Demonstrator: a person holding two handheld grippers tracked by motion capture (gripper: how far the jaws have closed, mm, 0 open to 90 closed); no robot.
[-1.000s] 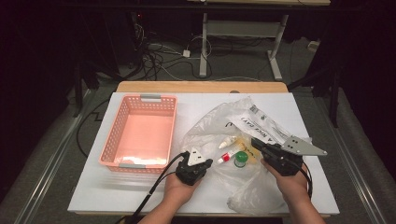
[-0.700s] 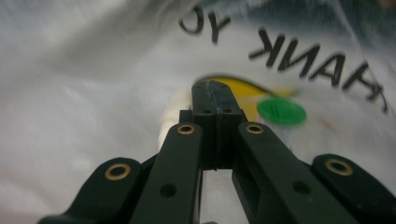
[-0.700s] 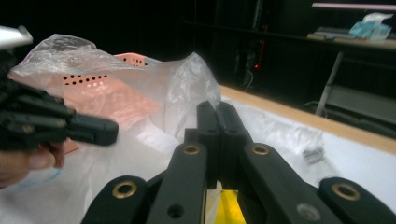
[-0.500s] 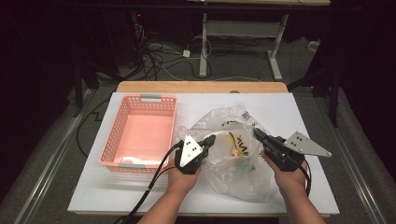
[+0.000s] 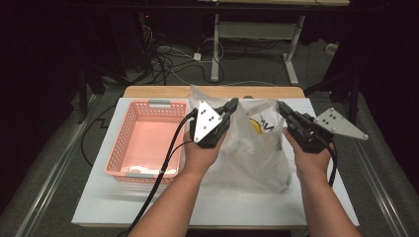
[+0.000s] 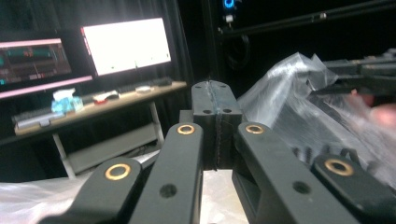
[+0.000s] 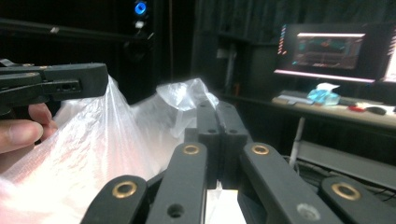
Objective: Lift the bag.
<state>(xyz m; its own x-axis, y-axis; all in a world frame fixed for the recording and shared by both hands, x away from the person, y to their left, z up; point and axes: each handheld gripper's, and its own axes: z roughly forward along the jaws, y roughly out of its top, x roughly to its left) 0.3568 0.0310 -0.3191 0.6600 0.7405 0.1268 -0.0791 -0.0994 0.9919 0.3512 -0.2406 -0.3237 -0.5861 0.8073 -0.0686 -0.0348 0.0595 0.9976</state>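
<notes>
A clear plastic bag (image 5: 252,148) hangs upright between my two grippers, its bottom resting near the white table (image 5: 123,207). Something yellow (image 5: 256,124) and other small items show through the film. My left gripper (image 5: 231,104) is shut on the bag's upper left edge, and my right gripper (image 5: 282,107) is shut on its upper right edge. In the left gripper view the jaws (image 6: 215,100) are pressed together, with the crinkled bag (image 6: 289,102) spreading to the right. In the right gripper view the shut jaws (image 7: 217,116) hold the film (image 7: 93,154), and the left gripper (image 7: 60,81) sits across from them.
A pink plastic basket (image 5: 148,106) stands on the table to the left of the bag. Behind the table are a desk frame (image 5: 217,49) and loose cables on the floor. A desk with lit monitors (image 6: 126,44) stands farther off.
Both grippers have risen with the bag's edges. The bag, lying flat on the table a second ago, now hangs open and upright between them.
</notes>
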